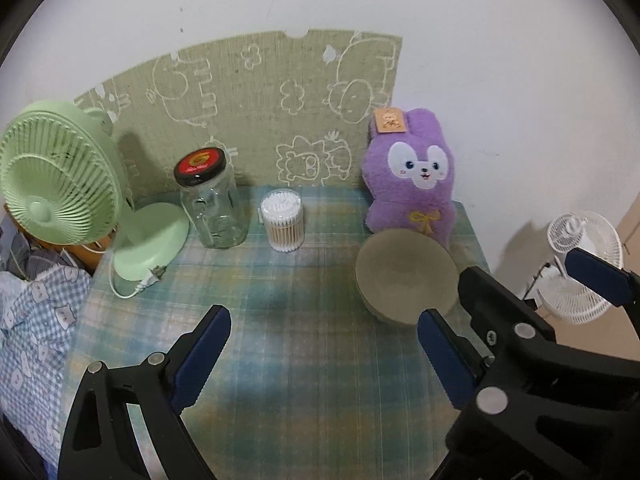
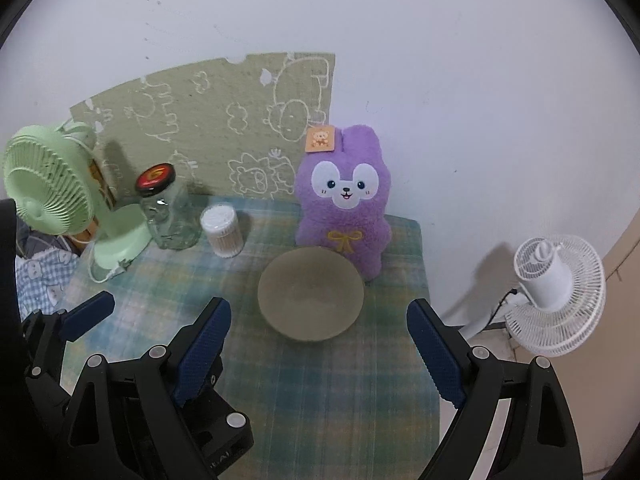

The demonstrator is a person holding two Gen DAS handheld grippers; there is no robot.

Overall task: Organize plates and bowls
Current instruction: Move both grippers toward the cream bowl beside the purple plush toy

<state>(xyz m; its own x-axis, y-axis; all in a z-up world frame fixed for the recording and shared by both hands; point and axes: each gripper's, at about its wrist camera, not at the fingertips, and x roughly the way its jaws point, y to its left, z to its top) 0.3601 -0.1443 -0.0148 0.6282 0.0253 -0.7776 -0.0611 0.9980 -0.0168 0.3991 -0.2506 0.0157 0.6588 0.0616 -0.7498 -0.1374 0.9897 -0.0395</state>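
A beige-grey bowl (image 1: 406, 276) stands upright on the checked tablecloth (image 1: 280, 340), just in front of a purple plush rabbit; it also shows in the right wrist view (image 2: 311, 294). My left gripper (image 1: 324, 354) is open and empty, over the cloth to the left of the bowl. My right gripper (image 2: 318, 348) is open and empty, hovering just in front of the bowl, its jaws wider than the bowl. The right gripper also shows in the left wrist view (image 1: 516, 288), right of the bowl. No plates are in view.
A purple plush rabbit (image 2: 344, 204) stands behind the bowl. A glass jar (image 1: 212, 204), a cotton-swab tub (image 1: 282, 220) and a green desk fan (image 1: 60, 188) line the back left. A white fan (image 2: 558, 292) stands off the table's right edge.
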